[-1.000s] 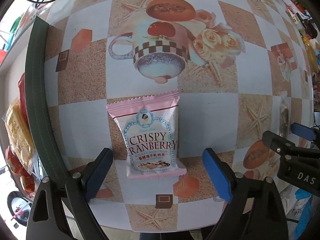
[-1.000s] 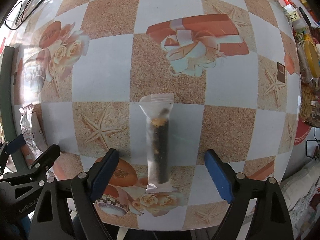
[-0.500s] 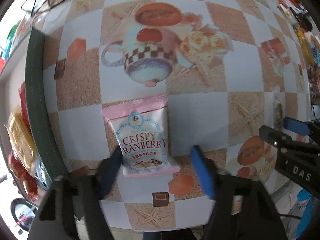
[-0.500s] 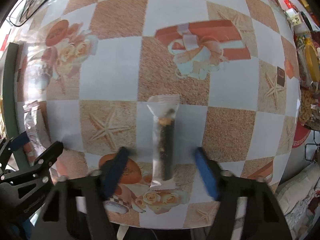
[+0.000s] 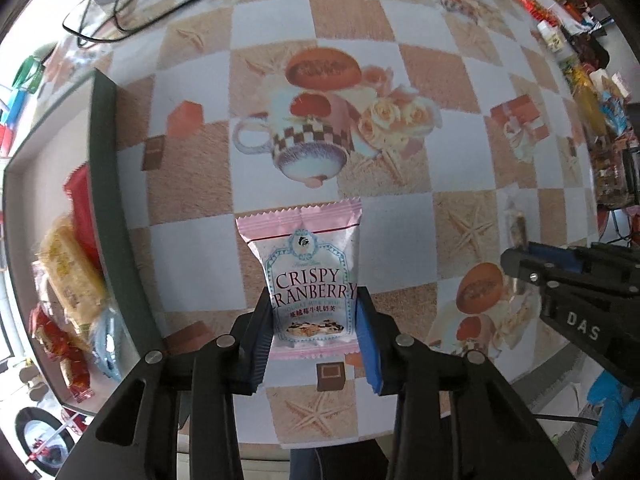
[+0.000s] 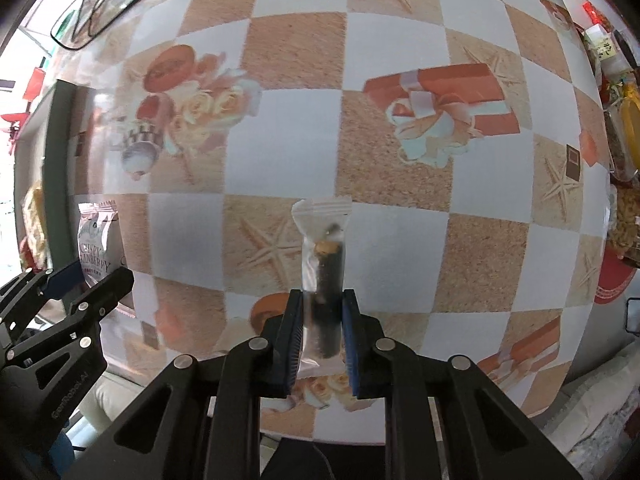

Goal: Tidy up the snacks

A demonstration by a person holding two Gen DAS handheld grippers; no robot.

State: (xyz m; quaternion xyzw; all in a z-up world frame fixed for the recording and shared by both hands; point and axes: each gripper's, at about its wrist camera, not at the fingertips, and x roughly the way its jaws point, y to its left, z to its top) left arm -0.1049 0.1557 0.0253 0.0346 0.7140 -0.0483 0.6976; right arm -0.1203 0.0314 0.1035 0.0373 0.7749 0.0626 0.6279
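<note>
Here the left hand-held gripper [image 5: 316, 330] has its jaws closing on the lower half of the pink cranberry packet [image 5: 308, 280], pads already pressing its two side edges, just right of the dark-rimmed tray [image 5: 116, 208] where other snacks lie. The right hand-held gripper [image 6: 320, 332] is clamped on the lower part of the clear-wrapped snack stick [image 6: 324, 276], further right of that tray above the table [image 6: 280, 140]. Both look light, crinkly and slippery, the contents probably brittle, so a gentle hold across the filled middle suits better than the flimsy seams.
</note>
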